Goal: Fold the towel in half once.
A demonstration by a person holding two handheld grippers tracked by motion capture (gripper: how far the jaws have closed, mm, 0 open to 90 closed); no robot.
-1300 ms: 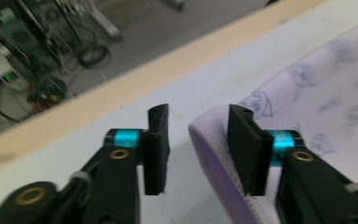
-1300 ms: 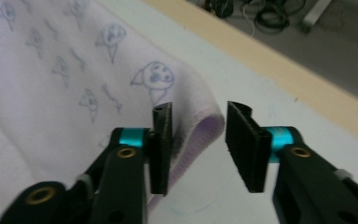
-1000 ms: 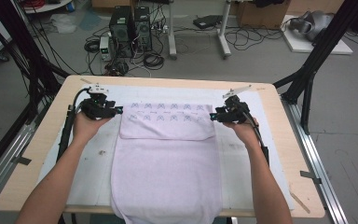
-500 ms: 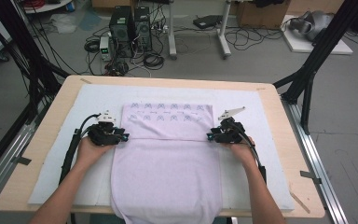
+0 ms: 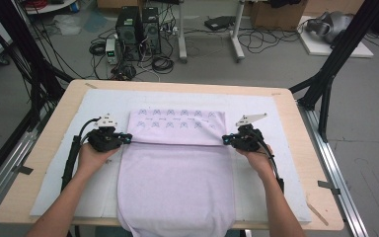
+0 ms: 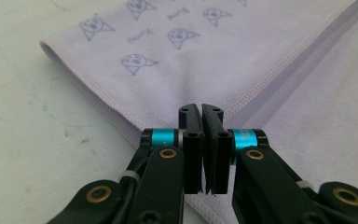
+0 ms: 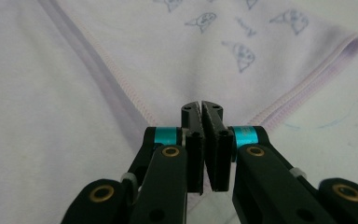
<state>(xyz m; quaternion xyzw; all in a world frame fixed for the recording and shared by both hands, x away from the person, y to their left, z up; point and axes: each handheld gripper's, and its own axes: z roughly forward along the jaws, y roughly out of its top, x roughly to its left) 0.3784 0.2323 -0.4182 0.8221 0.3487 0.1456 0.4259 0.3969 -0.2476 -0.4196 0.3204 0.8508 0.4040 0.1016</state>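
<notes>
Worktop (image 5: 44,148), light wood, carries a white mat (image 5: 103,101), and on the mat lies the lavender towel (image 5: 177,182), long axis toward the person, near end hanging over the front edge. Progress, judged from the present lay: 1 fold is in place, with the far end turned back toward the person so that a printed band (image 5: 177,126) overlaps the plain body of the cloth; the band's free hem runs straight across between the 2 grippers. At least 1 further fold looks outstanding, since most of the towel's length is flat and single-layered and the overhang is not gathered in. Left gripper (image 5: 127,138) sits at the left end of that hem, right gripper (image 5: 225,140) at the right end. In the left gripper view the jaws have just been closing and now stand pressed together on the towel's stitched edge (image 6: 135,123) at the folded corner; in the right gripper view the jaws have likewise just been closing and now pinch the corner of the hem (image 7: 279,109). Both ends appear pinched level, so the next lift should carry the fold evenly. Markings: the band bears rows of small grey-blue cartoon heads (image 6: 137,63) alternating with short script words (image 6: 140,35); the script is too small and blurred to read. No brand tag or label is legible.
</notes>
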